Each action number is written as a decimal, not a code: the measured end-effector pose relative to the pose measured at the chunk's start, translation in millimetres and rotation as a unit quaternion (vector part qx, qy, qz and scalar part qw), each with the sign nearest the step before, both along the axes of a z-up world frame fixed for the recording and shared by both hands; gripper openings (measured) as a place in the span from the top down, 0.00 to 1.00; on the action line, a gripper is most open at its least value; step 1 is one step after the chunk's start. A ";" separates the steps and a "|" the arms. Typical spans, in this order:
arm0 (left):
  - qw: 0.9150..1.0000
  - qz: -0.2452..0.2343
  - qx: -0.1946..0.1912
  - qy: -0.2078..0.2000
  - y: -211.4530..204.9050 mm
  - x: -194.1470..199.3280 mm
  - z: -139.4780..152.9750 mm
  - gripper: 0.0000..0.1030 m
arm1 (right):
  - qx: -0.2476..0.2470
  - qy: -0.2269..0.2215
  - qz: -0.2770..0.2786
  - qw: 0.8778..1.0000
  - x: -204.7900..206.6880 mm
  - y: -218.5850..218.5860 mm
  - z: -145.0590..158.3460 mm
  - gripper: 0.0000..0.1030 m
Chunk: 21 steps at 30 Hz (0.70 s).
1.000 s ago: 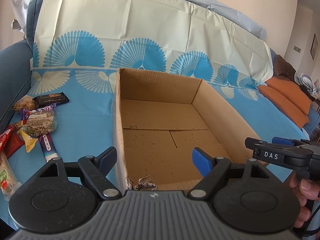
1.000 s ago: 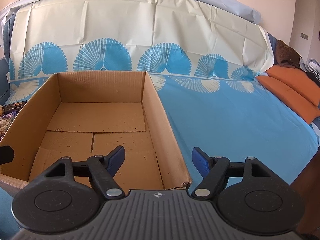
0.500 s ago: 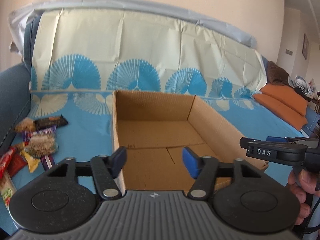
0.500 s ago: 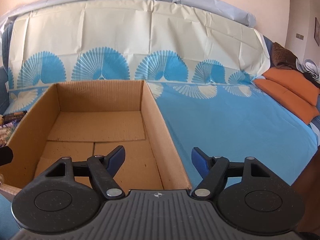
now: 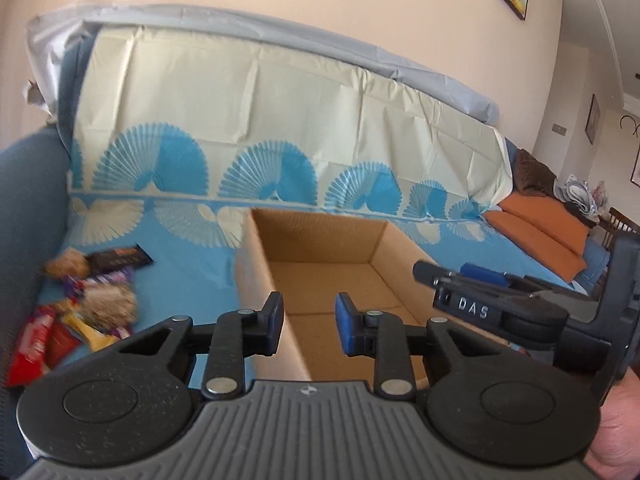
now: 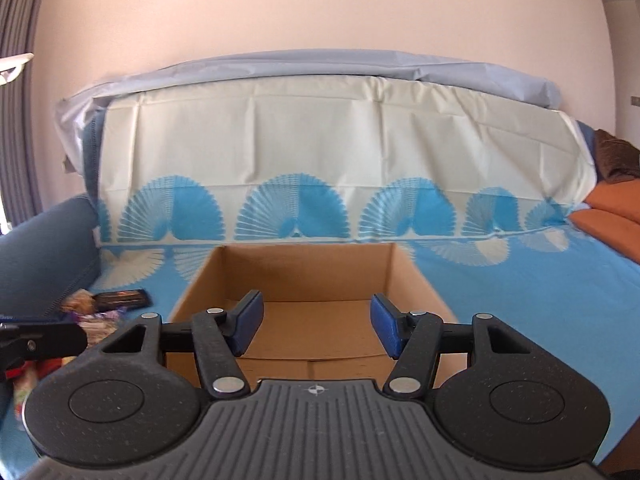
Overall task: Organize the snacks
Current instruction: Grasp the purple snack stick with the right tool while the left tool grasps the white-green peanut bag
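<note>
At this moment none of the sorting had been done, as far as the views showed: the open brown cardboard box (image 5: 332, 276) stood empty on the blue fan-patterned cloth (image 5: 188, 272) covering the sofa, and every visible snack lay outside it. The loose pile of wrapped snacks (image 5: 80, 304), among them a dark rectangular bar wrapper (image 5: 120, 258), a pale grainy bar and red and yellow packets, rested on the cloth to the left of the box, close to the blue sofa arm (image 5: 28, 216). Judged from this layout, the whole transfer of snacks into the box remained ahead of you. Your left gripper (image 5: 308, 326) had just been closing; its blue-padded jaws stood a narrow gap apart with nothing between them, only the left wall of the box visible beyond. The snack pile lay well to the left of that gripper and below it, not in line with the jaws. Your right gripper (image 6: 316, 326) had also just been closing, yet its jaws stood wider apart, likewise empty, and pointed over the box interior. From the right wrist view the snack pile (image 6: 96, 308) sat far to the left, beyond the box wall, partly hidden by the left gripper's black body. Neither gripper touched the box or any snack.
</note>
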<state>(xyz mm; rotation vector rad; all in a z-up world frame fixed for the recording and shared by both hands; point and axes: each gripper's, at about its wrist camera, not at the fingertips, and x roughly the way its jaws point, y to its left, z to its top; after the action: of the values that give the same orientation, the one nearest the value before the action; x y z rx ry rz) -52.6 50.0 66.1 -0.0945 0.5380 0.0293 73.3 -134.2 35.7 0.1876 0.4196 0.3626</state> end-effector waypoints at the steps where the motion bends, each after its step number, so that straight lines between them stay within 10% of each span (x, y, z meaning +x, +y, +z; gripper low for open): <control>1: 1.000 0.001 0.012 -0.008 7.2 -6.1 5.8 0.69 | 0.006 0.004 0.011 1.000 -1.8 5.4 2.8 0.41; 8: 0.998 0.019 0.052 -0.016 66.3 -36.3 -4.1 0.69 | -0.016 -0.023 0.077 0.997 -16.8 68.2 10.0 0.41; 21: 0.978 0.196 -0.062 0.031 142.8 -36.3 -64.5 0.58 | -0.067 -0.017 0.207 0.976 -27.6 160.8 -15.5 0.43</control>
<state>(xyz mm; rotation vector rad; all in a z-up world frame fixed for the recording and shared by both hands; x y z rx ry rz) -88.9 192.8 1.7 -0.3218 0.5769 0.3854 45.7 26.6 20.2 -0.0405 0.4464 0.7434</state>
